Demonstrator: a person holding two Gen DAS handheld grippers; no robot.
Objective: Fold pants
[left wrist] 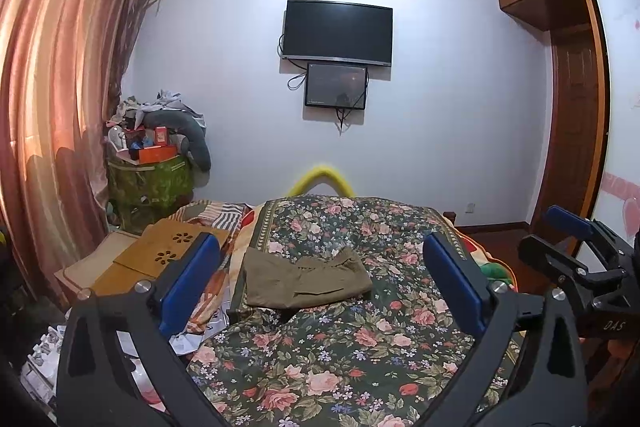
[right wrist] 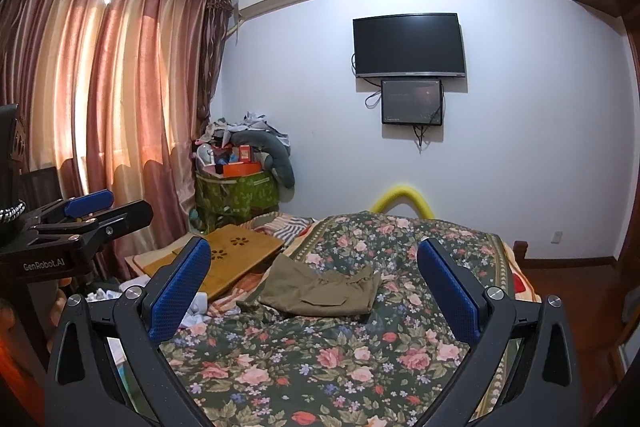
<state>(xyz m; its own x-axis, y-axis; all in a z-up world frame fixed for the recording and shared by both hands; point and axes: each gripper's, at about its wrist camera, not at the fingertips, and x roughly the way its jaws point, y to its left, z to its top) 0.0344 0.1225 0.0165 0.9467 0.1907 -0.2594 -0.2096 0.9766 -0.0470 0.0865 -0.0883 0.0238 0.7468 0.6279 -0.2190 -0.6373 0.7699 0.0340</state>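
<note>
The olive-green pants [left wrist: 306, 281] lie folded in a compact bundle on the dark floral bedspread [left wrist: 332, 355], a back pocket facing up. They also show in the right wrist view [right wrist: 322, 287]. My left gripper [left wrist: 320, 275] is open and empty, held above the bed short of the pants. My right gripper [right wrist: 314, 281] is open and empty too, at a similar distance. The right gripper shows at the right edge of the left wrist view [left wrist: 576, 247]. The left gripper shows at the left edge of the right wrist view [right wrist: 92, 215].
A wooden lap tray [right wrist: 236, 255] lies on the bed left of the pants. A green bin piled with boxes and clothes [right wrist: 236, 187] stands in the corner by the curtains [right wrist: 100, 99]. A TV [right wrist: 408, 45] hangs on the far wall. A wardrobe [left wrist: 576, 75] stands at right.
</note>
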